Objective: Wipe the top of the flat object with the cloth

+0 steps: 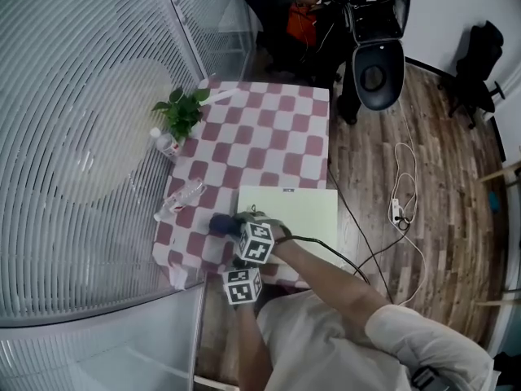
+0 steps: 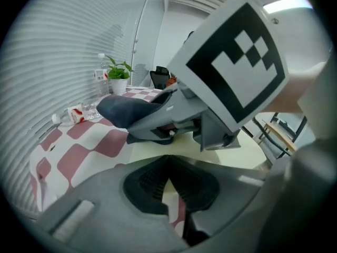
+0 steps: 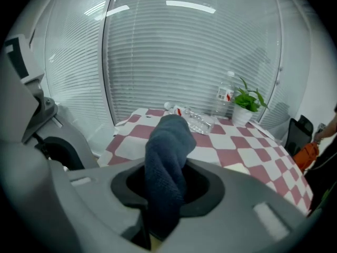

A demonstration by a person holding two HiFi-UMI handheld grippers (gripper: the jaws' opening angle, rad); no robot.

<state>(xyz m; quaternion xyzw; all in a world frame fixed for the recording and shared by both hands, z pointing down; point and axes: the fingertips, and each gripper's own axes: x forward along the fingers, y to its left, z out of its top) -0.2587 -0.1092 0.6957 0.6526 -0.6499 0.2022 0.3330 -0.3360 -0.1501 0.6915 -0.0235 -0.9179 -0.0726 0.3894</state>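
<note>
A pale yellow-green flat board [image 1: 297,214] lies on the near right part of the checked table [image 1: 269,129]. My right gripper [image 1: 232,226] hovers at the board's near left corner and is shut on a dark blue cloth [image 1: 220,224]. In the right gripper view the cloth [image 3: 167,157] stands up bunched between the jaws. My left gripper [image 1: 243,282] sits just behind the right one at the table's near edge, shut with nothing in it [image 2: 168,181]. From the left gripper view, the cloth [image 2: 124,111] hangs over the board [image 2: 158,149].
A potted plant [image 1: 182,112] and an upright water bottle [image 1: 165,142] stand at the table's left edge, with a lying bottle [image 1: 183,198] nearer. A blinds-covered glass wall [image 1: 81,137] runs along the left. An office chair [image 1: 379,63] and floor cables [image 1: 403,210] are to the right.
</note>
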